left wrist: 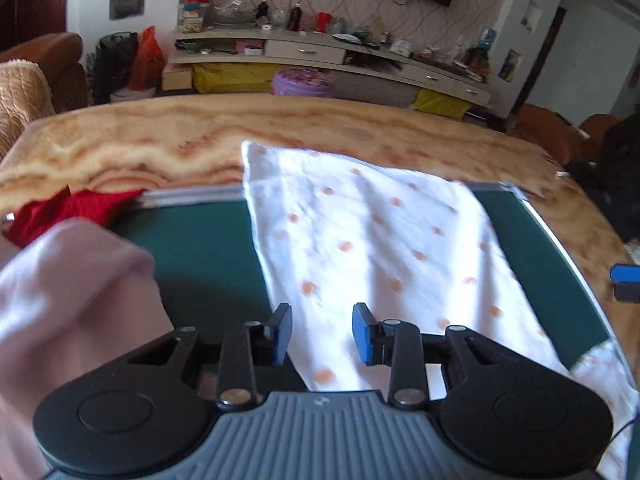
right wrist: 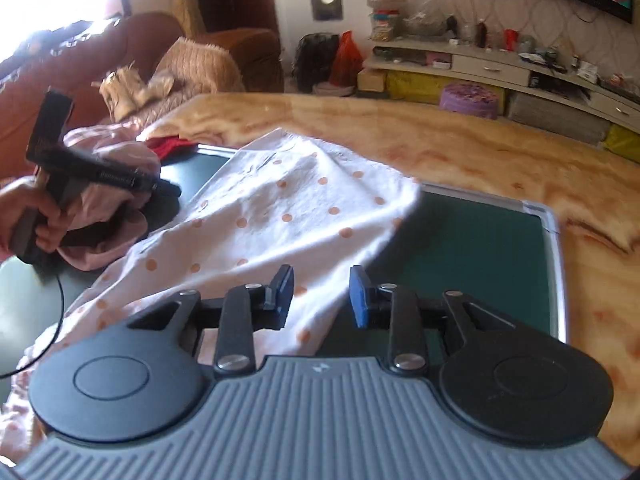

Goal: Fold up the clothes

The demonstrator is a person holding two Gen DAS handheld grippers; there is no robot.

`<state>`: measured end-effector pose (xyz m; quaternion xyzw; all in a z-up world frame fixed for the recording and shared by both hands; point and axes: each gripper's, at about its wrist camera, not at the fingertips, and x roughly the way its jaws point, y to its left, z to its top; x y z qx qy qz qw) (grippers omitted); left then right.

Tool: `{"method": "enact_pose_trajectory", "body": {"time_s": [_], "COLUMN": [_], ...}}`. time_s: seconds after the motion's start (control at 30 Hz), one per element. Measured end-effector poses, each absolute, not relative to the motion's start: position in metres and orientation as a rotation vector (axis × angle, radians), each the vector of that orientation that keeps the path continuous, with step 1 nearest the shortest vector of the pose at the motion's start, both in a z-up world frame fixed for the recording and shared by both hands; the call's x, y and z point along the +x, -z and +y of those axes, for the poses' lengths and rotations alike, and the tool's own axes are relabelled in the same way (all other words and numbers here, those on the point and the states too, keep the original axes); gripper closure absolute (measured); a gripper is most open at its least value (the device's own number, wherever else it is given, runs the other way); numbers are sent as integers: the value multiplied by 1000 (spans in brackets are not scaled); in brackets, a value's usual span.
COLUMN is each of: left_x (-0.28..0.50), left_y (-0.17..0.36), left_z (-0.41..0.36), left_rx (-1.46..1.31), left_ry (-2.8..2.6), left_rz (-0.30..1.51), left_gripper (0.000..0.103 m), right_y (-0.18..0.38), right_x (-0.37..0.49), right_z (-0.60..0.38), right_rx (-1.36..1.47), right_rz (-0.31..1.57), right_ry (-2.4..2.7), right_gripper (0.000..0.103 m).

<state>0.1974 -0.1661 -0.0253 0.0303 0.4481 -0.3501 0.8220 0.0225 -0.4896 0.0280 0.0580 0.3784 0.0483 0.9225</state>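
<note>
A white cloth with orange dots [left wrist: 380, 248] lies spread across the dark green mat [left wrist: 200, 248], its far corner reaching onto the marbled table. My left gripper [left wrist: 322, 334] hovers open over the cloth's near edge, nothing between its blue pads. In the right wrist view the same dotted cloth [right wrist: 280, 220] lies rumpled over the mat [right wrist: 480, 248]. My right gripper [right wrist: 320, 296] stands open above the cloth's right edge. The left gripper's body [right wrist: 80, 176] shows at the left there, held by a hand [right wrist: 36, 216].
A pink garment [left wrist: 68, 288] and a red one [left wrist: 72, 208] are heaped at the mat's left. The marbled orange table [left wrist: 280, 128] surrounds the mat. A sofa [right wrist: 132, 56] with a tan blanket stands left; a TV shelf [left wrist: 320, 52] lines the far wall.
</note>
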Motion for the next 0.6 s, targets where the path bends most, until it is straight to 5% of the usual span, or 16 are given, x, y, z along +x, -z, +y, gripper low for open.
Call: {"method": "enact_pose_trajectory", "body": {"time_s": [0.07, 0.23, 0.5, 0.6], "left_x": [151, 31, -72, -79], "left_y": [21, 16, 35, 44], "left_z": [-159, -146, -141, -134], "left_rx": [47, 68, 171, 163], "left_ry": [812, 940, 954, 930], "left_rz": [971, 973, 976, 1004], "left_gripper": [62, 58, 53, 53], "right_y": [-49, -6, 69, 75], "right_x": [-32, -128, -210, -198], "right_z": [-510, -536, -565, -567], "right_rx": [168, 405, 852, 895], "right_rz": [777, 862, 788, 755], "right_ry": [-34, 183, 377, 425], "right_gripper": [47, 36, 36, 49]}}
